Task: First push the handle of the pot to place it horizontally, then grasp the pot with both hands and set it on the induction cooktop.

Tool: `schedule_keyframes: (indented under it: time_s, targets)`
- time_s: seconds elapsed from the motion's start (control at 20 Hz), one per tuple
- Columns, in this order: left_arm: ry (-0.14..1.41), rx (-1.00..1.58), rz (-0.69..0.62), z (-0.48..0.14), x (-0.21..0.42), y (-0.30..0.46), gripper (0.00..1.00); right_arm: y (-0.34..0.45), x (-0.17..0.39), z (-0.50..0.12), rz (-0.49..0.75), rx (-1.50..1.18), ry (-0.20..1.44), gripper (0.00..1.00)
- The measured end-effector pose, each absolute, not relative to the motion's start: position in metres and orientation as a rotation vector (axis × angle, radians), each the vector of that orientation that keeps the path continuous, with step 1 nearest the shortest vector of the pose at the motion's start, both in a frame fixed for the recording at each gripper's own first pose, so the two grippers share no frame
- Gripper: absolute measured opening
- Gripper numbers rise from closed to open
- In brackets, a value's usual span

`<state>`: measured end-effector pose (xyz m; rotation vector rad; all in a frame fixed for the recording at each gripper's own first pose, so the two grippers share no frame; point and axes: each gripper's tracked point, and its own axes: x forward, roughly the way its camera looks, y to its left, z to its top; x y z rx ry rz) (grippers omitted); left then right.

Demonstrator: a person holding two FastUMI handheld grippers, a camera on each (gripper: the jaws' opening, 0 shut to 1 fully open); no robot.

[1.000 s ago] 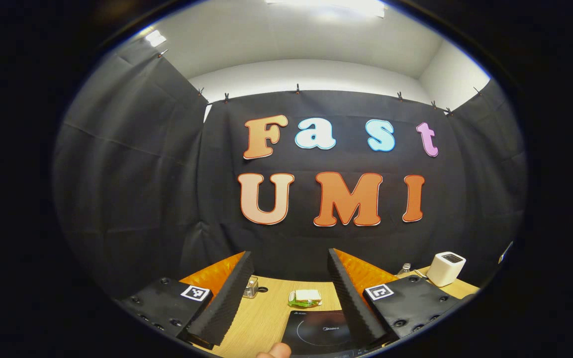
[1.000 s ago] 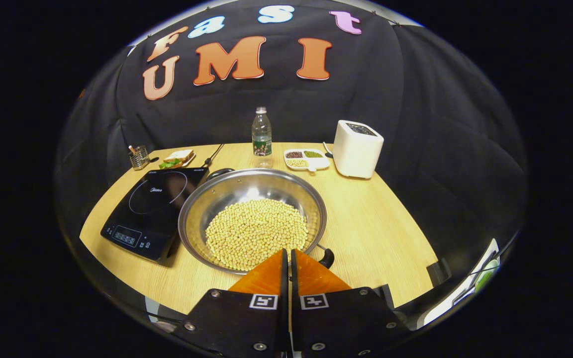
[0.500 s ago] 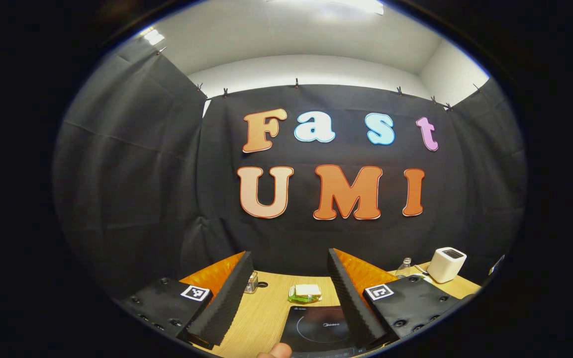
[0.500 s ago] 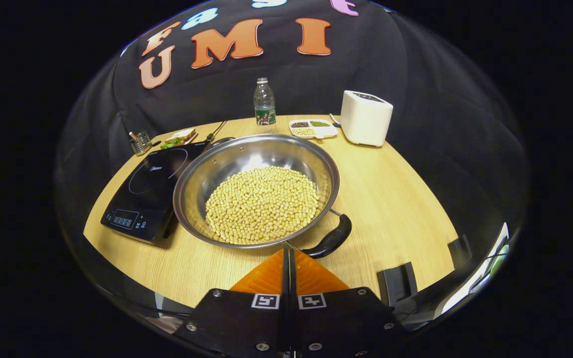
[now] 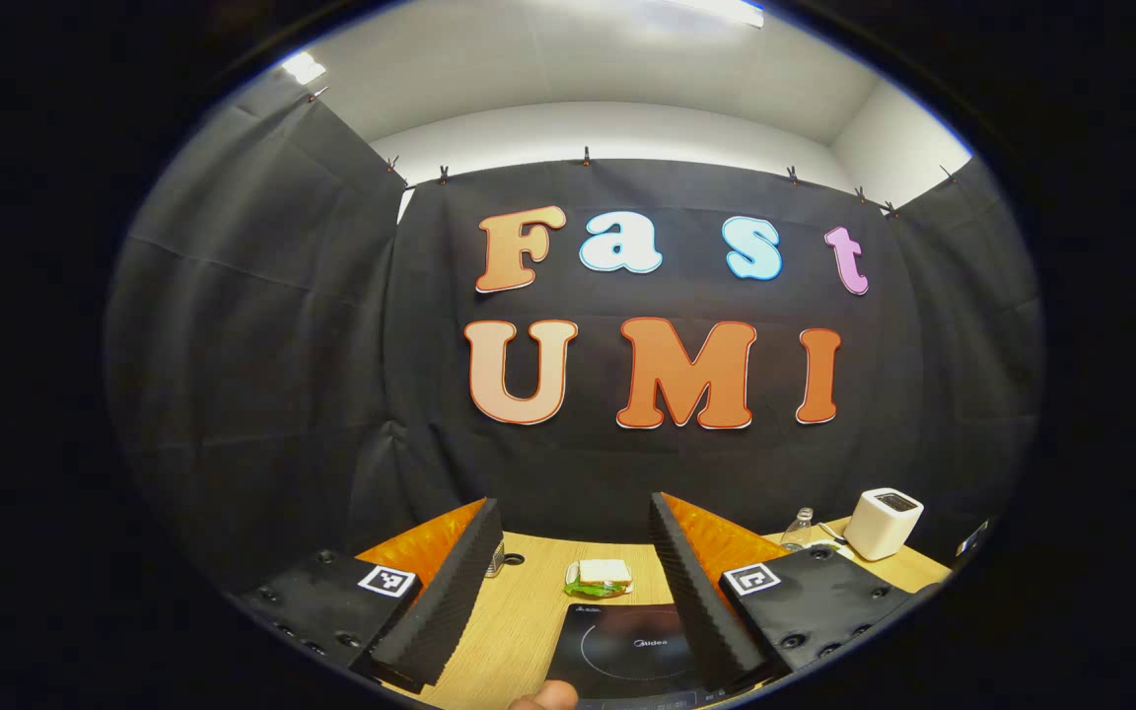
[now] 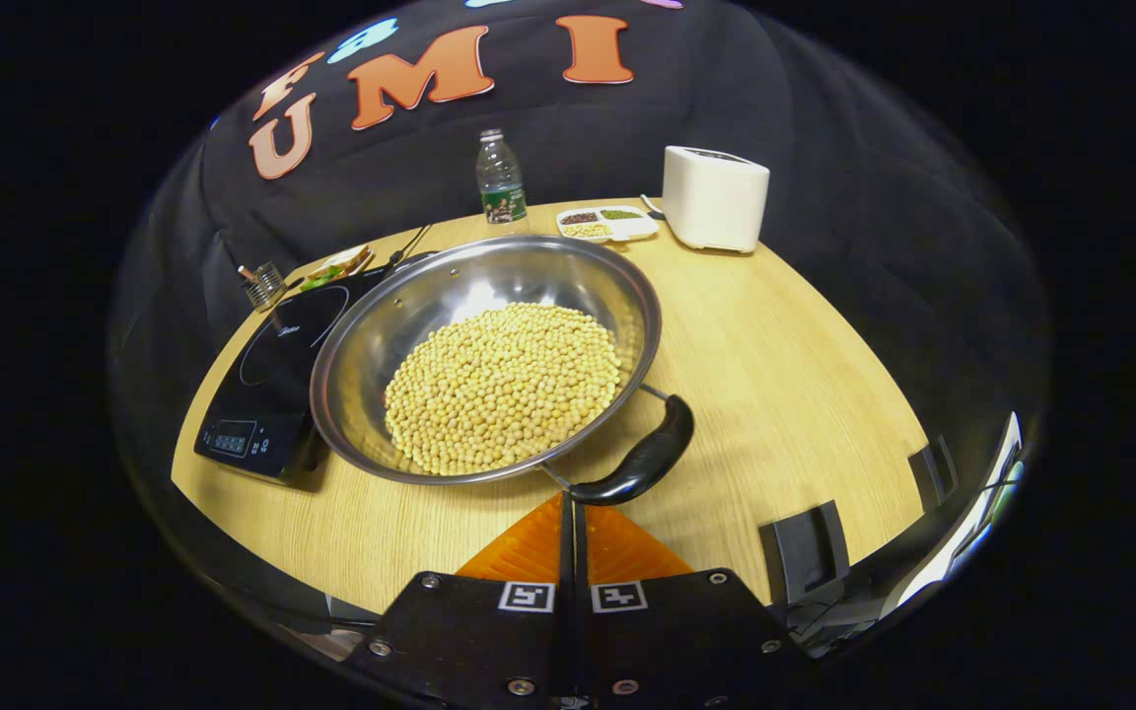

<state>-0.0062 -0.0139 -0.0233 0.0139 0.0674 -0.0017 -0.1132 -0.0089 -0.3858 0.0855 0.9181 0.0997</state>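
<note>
Handle (image 6: pixel 639 459) farther round; pot (image 6: pixel 484 360) nearer

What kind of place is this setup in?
Most likely a staged kitchen corner inside a recording booth: a wooden table holds an induction cooktop, a steel pot full of beans, and a white appliance, with black cloth hung all around.

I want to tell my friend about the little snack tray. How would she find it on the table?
Start at the round wooden table and look to its far edge, by the black cloth wall. Between the clear plastic water bottle and the white boxy appliance lies a small white divided dish. It alone holds separate piles of dark, green and yellow beans.
</note>
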Motion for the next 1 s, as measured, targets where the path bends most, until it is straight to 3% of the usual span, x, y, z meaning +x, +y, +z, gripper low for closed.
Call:
schedule_keyframes:
  time_s: [1.0]
  targets:
    - [0.072,0.022,0.017,-0.03,0.007,-0.007,0.99,-0.032,-0.085,-0.389,-0.003,0.223,0.941,0.0]
